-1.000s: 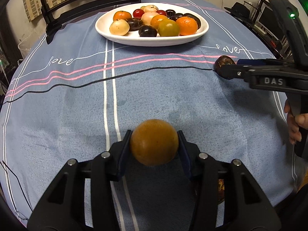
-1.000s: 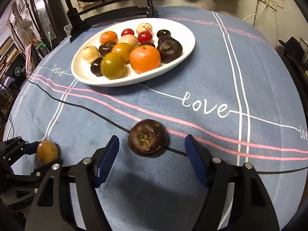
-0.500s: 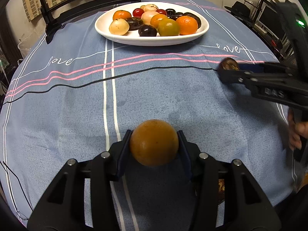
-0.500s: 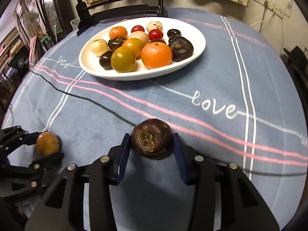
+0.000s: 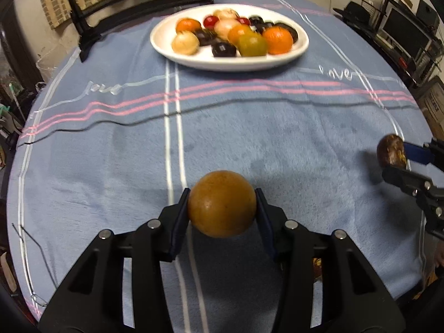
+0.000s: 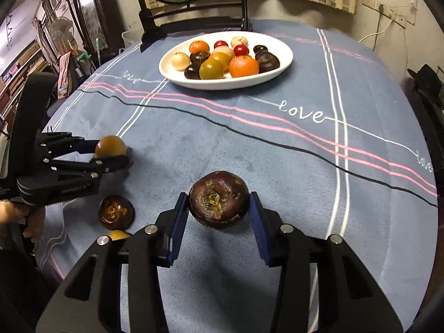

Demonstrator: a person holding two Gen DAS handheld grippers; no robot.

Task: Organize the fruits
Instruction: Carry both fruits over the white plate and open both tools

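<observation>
The left gripper (image 5: pixel 222 208) has its jaws clamped on a tan fruit (image 5: pixel 221 203), and the right gripper (image 6: pixel 219 208) grips a dark fruit (image 6: pixel 219 198), both above the worktop's (image 6: pixel 277 152) near edge. At the far edge, a white plate (image 6: pixel 277 66) holds mixed fruits.

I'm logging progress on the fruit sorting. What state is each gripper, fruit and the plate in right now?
Left gripper: shut on the tan round fruit.
Right gripper: shut on the dark brown fruit, lifted off the cloth.
White plate: on the tablecloth, holding many fruits.
Glossy brown fruit: loose on the cloth.
</observation>
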